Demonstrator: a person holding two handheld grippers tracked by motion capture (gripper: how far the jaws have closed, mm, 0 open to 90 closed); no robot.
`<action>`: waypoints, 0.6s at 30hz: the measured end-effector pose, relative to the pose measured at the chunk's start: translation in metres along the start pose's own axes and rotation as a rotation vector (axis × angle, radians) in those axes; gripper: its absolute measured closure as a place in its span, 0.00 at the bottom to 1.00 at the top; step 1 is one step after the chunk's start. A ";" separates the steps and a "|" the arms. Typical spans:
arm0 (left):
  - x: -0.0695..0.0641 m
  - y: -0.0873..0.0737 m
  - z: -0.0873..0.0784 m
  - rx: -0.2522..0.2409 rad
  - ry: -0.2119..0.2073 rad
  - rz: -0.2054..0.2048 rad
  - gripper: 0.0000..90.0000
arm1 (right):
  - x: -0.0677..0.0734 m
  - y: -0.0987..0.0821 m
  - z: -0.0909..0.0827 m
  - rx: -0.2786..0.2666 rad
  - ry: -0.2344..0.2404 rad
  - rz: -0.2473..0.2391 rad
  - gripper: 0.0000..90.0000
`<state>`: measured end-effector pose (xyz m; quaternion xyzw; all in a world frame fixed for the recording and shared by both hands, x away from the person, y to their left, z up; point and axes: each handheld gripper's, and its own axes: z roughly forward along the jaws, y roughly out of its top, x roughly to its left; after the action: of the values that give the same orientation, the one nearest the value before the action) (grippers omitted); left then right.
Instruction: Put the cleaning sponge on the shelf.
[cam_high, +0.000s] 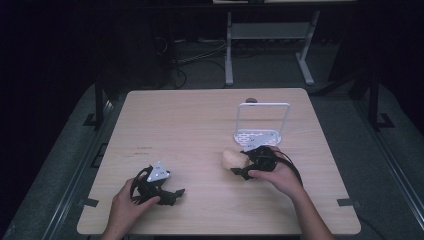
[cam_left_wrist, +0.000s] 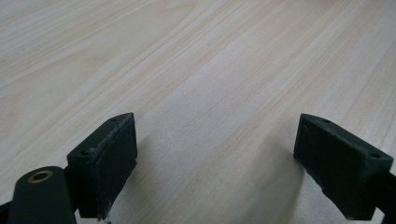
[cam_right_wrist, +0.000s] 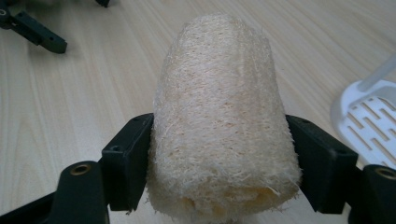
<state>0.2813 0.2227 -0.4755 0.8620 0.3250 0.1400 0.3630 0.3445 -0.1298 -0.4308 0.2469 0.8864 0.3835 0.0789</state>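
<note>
Pale wood-grain table (cam_high: 190, 125) under a dark room, floor with cables and a metal frame at the far side; I start at my right gripper (cam_right_wrist: 219, 154): jaws pressed on both flanks of a beige loofah sponge (cam_right_wrist: 219, 107), gripped near its frayed lower end, its rounded end pointing away from the camera; in the high view the same right gripper (cam_high: 239, 165) sits right of centre, loofah sponge (cam_high: 233, 158) sticking out toward the table's middle, my right hand (cam_high: 277, 172) wrapped round the gripper body; whether the sponge rests on the wood or is held just off it I can't tell; just beyond that hand stands a white wire rack (cam_high: 260, 125), upright loop over a slotted base, close to the gripper but not clearly touching; its slotted base (cam_right_wrist: 369, 116) shows at the right edge of the right gripper view; my left gripper (cam_left_wrist: 215, 154) has jaws wide apart, nothing between the pads, bare wood in the gap; in the high view the left gripper (cam_high: 172, 194) lies low on the near-left of the table, left hand (cam_high: 130, 202) on it, grey three-cornered plate on top; well apart from the sponge; its jaw tips (cam_right_wrist: 35, 30) appear at the top left of the right gripper view.
</note>
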 end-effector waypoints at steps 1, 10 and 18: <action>0.000 0.000 0.000 0.000 0.000 0.000 0.14 | -0.001 0.000 -0.001 -0.004 -0.006 0.003 0.30; 0.000 0.000 0.000 0.000 0.000 -0.001 0.14 | -0.010 -0.004 -0.008 -0.008 -0.051 0.035 0.30; 0.000 0.000 0.000 0.000 0.000 -0.001 0.14 | -0.020 -0.009 -0.014 -0.012 -0.089 0.059 0.30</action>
<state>0.2812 0.2227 -0.4755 0.8619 0.3253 0.1396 0.3631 0.3544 -0.1538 -0.4288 0.2893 0.8721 0.3795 0.1083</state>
